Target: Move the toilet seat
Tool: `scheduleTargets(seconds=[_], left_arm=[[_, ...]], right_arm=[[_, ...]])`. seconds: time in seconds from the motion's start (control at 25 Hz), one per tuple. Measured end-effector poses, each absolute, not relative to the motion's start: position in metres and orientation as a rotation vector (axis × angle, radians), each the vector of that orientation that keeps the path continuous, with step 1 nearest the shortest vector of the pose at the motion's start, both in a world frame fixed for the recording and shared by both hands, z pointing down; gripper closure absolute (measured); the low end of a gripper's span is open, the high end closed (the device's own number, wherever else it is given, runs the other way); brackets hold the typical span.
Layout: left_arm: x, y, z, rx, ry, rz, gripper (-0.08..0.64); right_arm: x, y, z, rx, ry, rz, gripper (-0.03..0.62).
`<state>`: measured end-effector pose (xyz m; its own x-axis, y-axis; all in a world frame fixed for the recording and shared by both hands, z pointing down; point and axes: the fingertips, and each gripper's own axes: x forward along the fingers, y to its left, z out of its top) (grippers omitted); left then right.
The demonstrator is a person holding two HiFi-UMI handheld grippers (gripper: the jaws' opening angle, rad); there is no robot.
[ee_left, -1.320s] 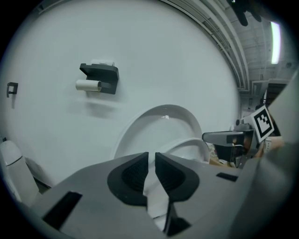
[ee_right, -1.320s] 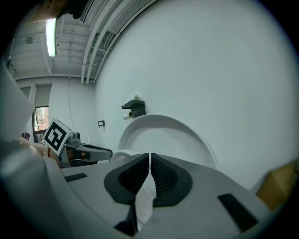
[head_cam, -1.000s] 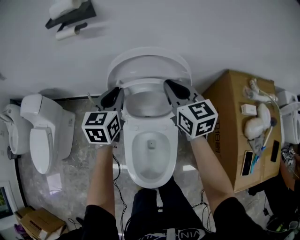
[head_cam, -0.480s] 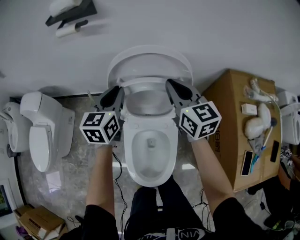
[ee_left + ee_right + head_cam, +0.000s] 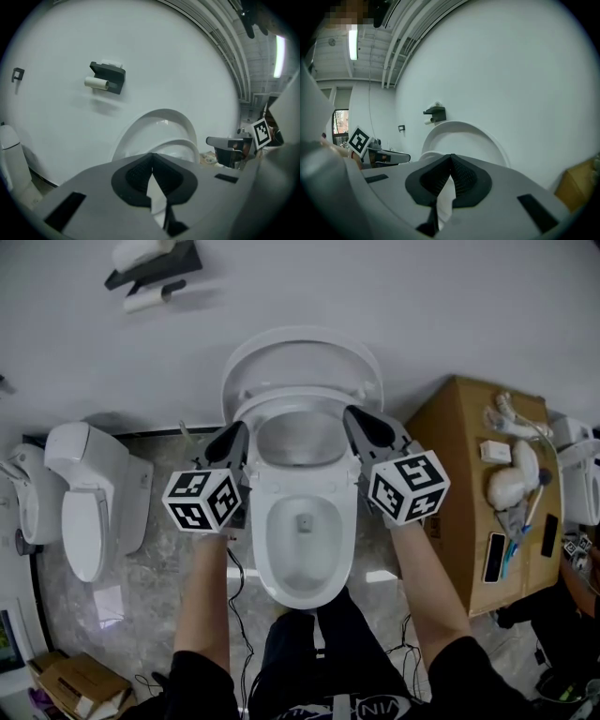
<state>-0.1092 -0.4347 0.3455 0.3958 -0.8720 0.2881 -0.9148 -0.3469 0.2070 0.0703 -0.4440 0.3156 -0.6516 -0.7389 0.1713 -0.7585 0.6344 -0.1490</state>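
A white toilet stands against the wall with its lid (image 5: 302,357) upright. The seat ring (image 5: 300,405) is tilted up between the lid and the bowl (image 5: 302,594). My left gripper (image 5: 234,439) is shut at the ring's left side, fingertips touching. My right gripper (image 5: 359,420) is shut at the ring's right side. Whether either touches the ring I cannot tell. In the left gripper view, the left gripper (image 5: 152,155) points at the raised seat ring (image 5: 182,146) and lid (image 5: 161,119). The right gripper (image 5: 451,157) faces the lid (image 5: 464,136).
A second toilet (image 5: 89,512) stands on the floor at the left. At the right is a cardboard box (image 5: 459,465) with small items on top. A paper holder (image 5: 155,268) hangs on the wall. Cables (image 5: 234,587) and another box (image 5: 80,685) lie by my feet.
The left gripper's jaws have come together. Both grippers have stayed beside the seat ring, the right one shifting slightly right. The ring's tilt looks about the same.
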Motion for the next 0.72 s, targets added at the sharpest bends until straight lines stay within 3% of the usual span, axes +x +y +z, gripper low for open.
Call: scheduleTargets(seconds=[0.72], left_arm=[[-0.136, -0.322, 0.321, 2.304, -1.619, 0.118, 0.557]], right_arm=[[0.079, -0.338, 0.297, 1.259, -2.725, 0.241, 0.581]])
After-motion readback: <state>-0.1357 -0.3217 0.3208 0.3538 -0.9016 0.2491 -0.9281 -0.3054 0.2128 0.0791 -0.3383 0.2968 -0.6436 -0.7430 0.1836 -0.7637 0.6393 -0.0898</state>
